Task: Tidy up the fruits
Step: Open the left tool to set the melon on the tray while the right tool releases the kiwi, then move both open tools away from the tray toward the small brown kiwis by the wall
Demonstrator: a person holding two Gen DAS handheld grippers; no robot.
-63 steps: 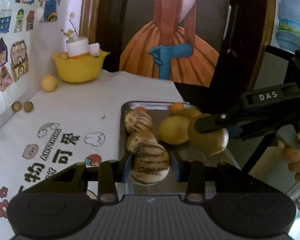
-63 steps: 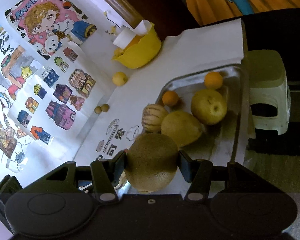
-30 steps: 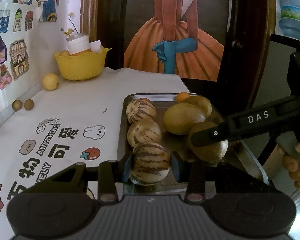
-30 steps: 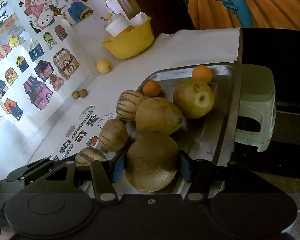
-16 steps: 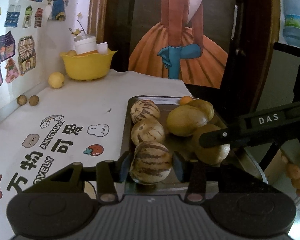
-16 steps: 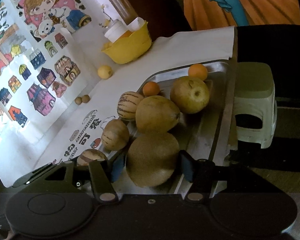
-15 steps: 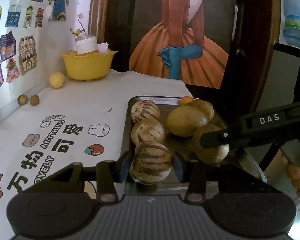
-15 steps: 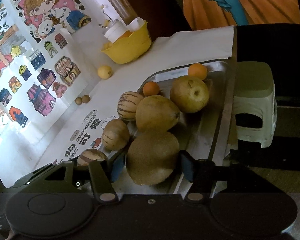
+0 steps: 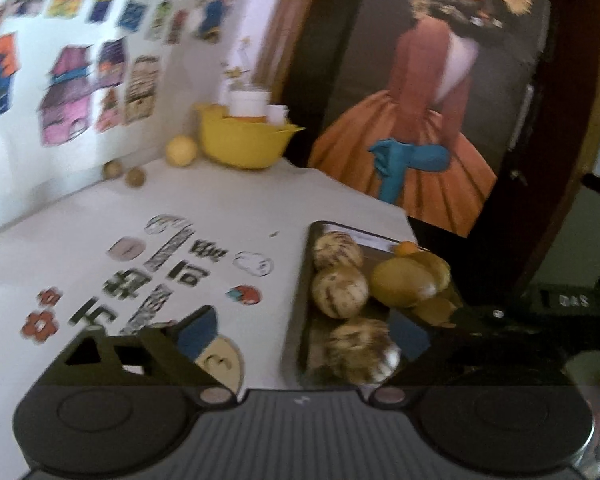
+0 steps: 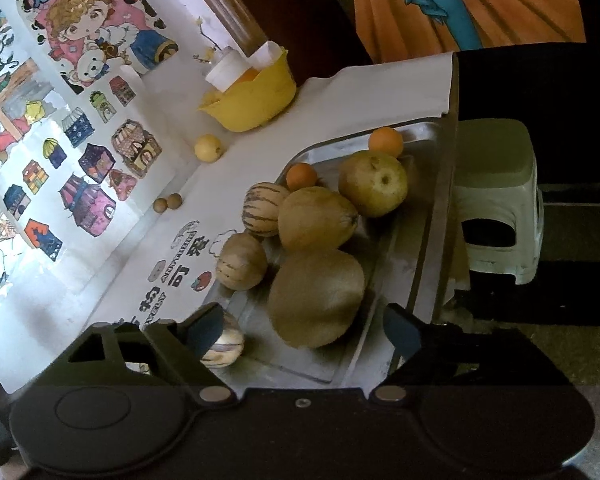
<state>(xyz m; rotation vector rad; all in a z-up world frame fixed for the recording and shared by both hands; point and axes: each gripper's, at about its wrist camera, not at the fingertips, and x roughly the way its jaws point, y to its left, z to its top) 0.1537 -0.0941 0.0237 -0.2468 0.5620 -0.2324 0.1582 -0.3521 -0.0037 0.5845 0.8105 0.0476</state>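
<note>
As both fingers pairs spread apart | brown melon (image 10: 316, 298), striped melon (image 9: 362, 354) lie free in tray (image 10: 424, 236)

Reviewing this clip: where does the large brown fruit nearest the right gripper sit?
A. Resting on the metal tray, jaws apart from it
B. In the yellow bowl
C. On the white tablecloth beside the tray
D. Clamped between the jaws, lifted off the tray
A: the large brown fruit lies on the metal tray, and the right gripper has its jaws opening, clear of the fruit's sides.
</note>
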